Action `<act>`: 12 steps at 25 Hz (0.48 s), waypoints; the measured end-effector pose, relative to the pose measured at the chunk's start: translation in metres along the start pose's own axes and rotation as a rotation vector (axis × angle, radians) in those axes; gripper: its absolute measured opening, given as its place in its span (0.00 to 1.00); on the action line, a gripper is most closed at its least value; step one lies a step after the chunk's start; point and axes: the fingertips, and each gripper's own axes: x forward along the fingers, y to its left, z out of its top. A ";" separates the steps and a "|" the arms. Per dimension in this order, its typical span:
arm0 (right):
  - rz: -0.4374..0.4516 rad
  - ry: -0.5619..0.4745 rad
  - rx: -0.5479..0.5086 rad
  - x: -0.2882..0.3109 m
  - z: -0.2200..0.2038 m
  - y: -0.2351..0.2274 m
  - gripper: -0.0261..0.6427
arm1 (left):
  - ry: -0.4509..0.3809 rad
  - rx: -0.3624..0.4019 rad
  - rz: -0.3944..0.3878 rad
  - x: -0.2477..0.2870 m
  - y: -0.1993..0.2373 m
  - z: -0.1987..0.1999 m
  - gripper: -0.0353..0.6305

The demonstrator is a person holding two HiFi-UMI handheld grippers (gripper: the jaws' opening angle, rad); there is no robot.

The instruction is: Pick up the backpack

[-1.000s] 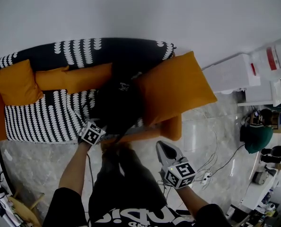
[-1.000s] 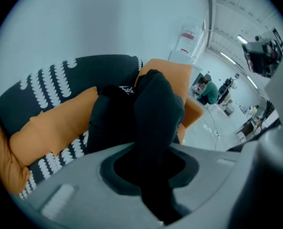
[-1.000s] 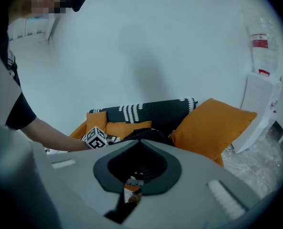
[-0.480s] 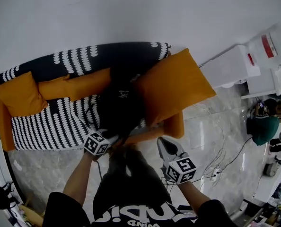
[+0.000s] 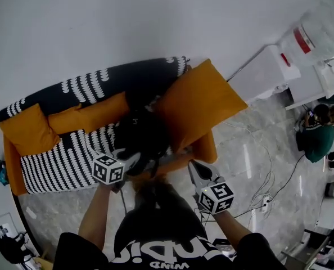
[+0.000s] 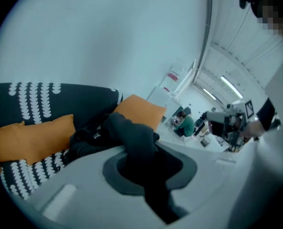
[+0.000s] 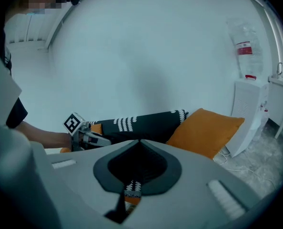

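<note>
A plain white wall [image 5: 127, 21] is standing behind a low orange sofa [image 5: 54, 162] with a black-and-white patterned cover. The sofa is sitting on a grey marbled floor [image 5: 257, 167], with thin cables [image 5: 262, 198] lying across it to my right. Big orange cushions [image 5: 201, 103] are leaning along the backrest, and a white floor-standing appliance [image 5: 265, 75] is standing by the wall past the sofa's right end.

The soft black fabric backpack [image 5: 141, 139] is slumping on the seat between the cushions. My left gripper [image 5: 140, 163] is pinching a black strap [image 6: 136, 142] of the bag, which is running straight between its jaws. My right gripper [image 5: 194, 167] is hovering just beside the sofa's front edge, jaws pressed together on nothing.

I am judging the grasp made and the lift barely under way. The bag's bulk seems to be lying against the seat, so raising it clear is what is left.
</note>
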 end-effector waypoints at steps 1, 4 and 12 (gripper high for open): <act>-0.002 -0.007 0.000 -0.003 0.002 -0.001 0.04 | -0.015 -0.007 0.001 -0.006 -0.004 0.007 0.14; 0.002 -0.030 -0.005 -0.010 0.009 -0.005 0.04 | -0.049 -0.020 0.010 -0.024 -0.021 0.020 0.14; 0.055 -0.077 -0.036 -0.036 0.020 -0.006 0.04 | -0.161 -0.074 0.110 -0.077 -0.087 0.007 0.14</act>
